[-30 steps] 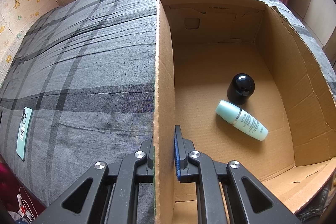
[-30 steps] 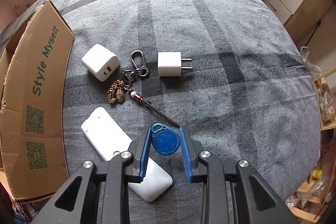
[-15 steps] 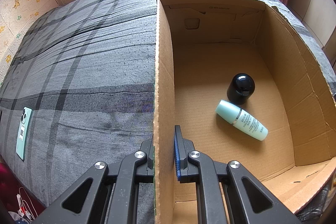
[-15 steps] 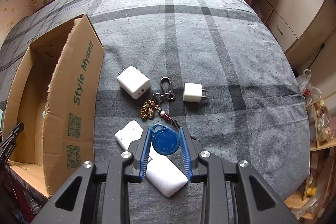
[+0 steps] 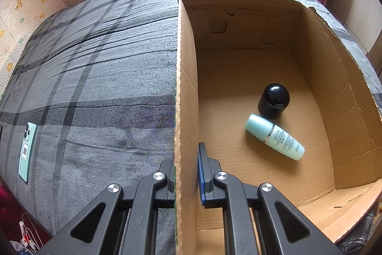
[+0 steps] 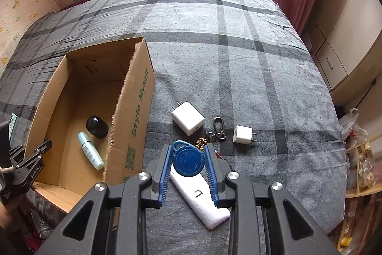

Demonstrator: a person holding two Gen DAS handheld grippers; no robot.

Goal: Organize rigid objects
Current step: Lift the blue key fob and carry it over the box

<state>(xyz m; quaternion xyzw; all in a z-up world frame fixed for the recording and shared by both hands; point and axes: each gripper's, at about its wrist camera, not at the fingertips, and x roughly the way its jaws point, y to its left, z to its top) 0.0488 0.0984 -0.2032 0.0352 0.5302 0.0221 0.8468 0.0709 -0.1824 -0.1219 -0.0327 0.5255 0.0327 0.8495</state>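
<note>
The right claw (image 6: 188, 165) is clamped on the blue key fob (image 6: 188, 160), which sits flat between the blue pads and is carried above the bed (image 6: 238, 59). The rest of the keyring (image 6: 218, 129) trails just past the fob toward the two white chargers.

The target is the cardboard box (image 6: 140, 97), and it lies to the left of the right claw — its open top faces up, its long axis runs away from the camera. Inside it a black cap (image 5: 273, 100) and a pale green tube (image 5: 274, 136) already rest, touching each other.

The left claw (image 5: 186, 173) is clenched on the box's left wall, steadying it. The right claw alone carries the load; the coming move is probably leftward, clearing the box's printed right wall, then down.
</note>
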